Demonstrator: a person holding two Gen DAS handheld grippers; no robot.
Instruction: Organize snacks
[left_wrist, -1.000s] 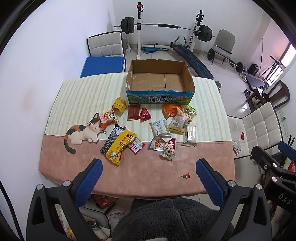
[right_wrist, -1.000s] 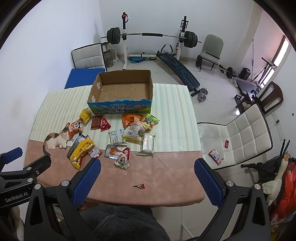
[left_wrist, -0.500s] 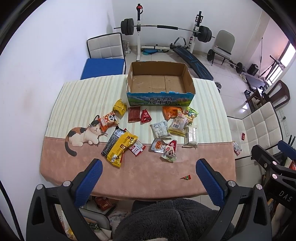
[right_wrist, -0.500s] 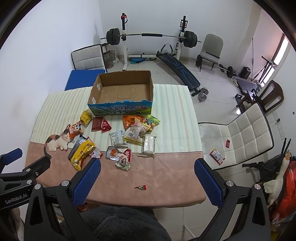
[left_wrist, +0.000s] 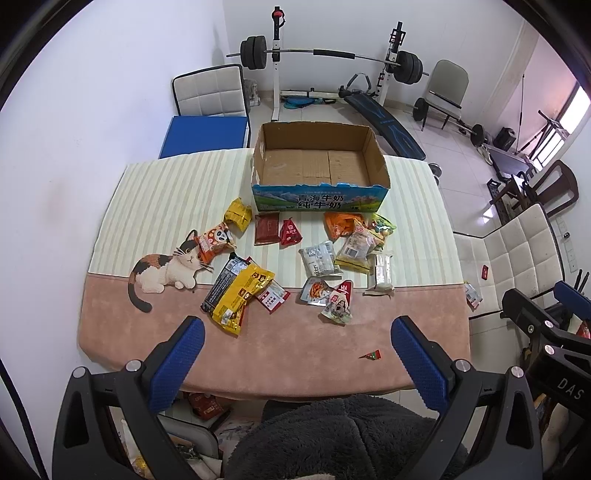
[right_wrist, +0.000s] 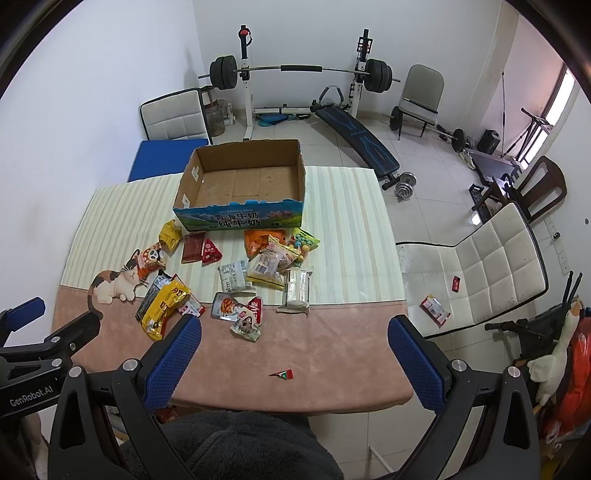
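Both grippers, left gripper (left_wrist: 295, 354) and right gripper (right_wrist: 293, 350), stand wide, empty, above the table (left_wrist: 303, 354) near edge; a barbell rack (left_wrist: 325, 55) is behind the cardboard box (left_wrist: 319, 164).

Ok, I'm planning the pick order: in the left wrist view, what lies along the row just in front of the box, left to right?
Yellow packet → dark red packet → small red triangular packet → orange packet → green packet, all just in front of the cardboard box.

The near pink strip of the desk (left_wrist: 155, 332) is left open; scattered snack packets (left_wrist: 242, 293) crowd the approach to the cardboard box (left_wrist: 319, 201).
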